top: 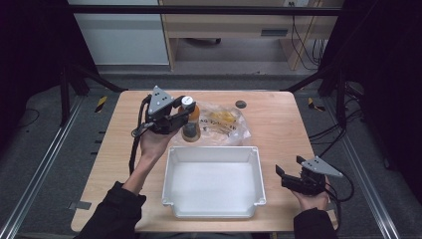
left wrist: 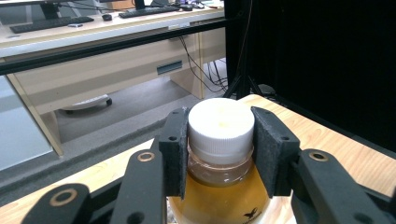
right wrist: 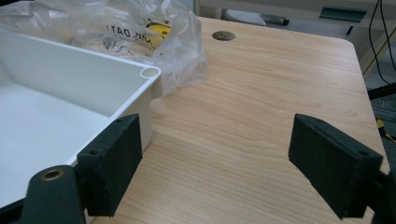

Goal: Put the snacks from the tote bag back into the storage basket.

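Observation:
A small bottle (top: 191, 119) of amber liquid with a white cap (left wrist: 220, 126) is gripped at its cap and neck by my left gripper (top: 182, 113), over the far part of the wooden table just beyond the white tray (top: 213, 155). In the left gripper view both black pads (left wrist: 175, 149) press on the cap's sides. My right gripper (top: 288, 175) rests at the table's right front, right of the tray. Its jaws stand wide apart with only bare tabletop between them, and its left pad (right wrist: 114, 161) is close to the tray's corner (right wrist: 149, 73).
A crumpled clear plastic bag (top: 223, 122) with yellow contents lies behind the tray, right of the bottle. A round dark grommet (top: 241, 104) is set in the table near the far edge. Black frame bars and desks stand beyond the table.

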A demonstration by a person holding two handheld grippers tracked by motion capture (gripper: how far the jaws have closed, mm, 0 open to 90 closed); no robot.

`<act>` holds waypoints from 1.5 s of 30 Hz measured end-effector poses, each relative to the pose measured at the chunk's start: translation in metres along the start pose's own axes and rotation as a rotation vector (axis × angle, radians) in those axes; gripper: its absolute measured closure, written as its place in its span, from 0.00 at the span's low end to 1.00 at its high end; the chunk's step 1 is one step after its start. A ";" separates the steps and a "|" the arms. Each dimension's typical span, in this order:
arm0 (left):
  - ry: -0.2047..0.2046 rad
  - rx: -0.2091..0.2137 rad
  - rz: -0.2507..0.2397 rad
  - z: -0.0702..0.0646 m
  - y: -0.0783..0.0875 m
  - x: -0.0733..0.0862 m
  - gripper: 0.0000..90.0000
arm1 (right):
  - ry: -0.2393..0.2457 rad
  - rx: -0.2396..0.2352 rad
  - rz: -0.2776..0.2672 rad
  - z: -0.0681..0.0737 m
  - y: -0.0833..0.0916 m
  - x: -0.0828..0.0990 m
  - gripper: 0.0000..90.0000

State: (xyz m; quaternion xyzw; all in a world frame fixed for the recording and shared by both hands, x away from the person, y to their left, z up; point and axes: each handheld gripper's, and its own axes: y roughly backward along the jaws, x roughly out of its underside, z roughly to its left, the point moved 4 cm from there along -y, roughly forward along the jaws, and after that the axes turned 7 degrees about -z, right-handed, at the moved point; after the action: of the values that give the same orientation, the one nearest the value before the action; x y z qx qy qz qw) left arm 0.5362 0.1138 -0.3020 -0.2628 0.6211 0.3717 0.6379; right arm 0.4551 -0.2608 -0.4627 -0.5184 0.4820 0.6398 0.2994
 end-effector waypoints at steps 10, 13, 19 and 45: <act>0.009 0.037 -0.001 -0.012 0.015 0.011 0.66 | 0.003 0.001 0.002 0.001 0.000 0.000 0.19; 0.010 0.045 0.000 -0.016 0.019 0.014 0.65 | 0.003 0.000 0.002 0.001 0.000 0.000 0.19; 0.010 0.069 -0.005 -0.023 0.028 0.022 0.65 | 0.003 0.001 0.001 0.001 0.000 0.000 0.19; 0.024 0.089 0.035 -0.044 0.058 0.067 0.65 | 0.003 0.002 0.001 0.001 0.001 0.000 0.20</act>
State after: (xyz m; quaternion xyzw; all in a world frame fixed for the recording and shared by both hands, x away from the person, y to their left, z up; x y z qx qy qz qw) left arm 0.4606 0.1228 -0.3643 -0.2279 0.6490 0.3518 0.6350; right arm 0.4540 -0.2599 -0.4624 -0.5188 0.4834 0.6386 0.2988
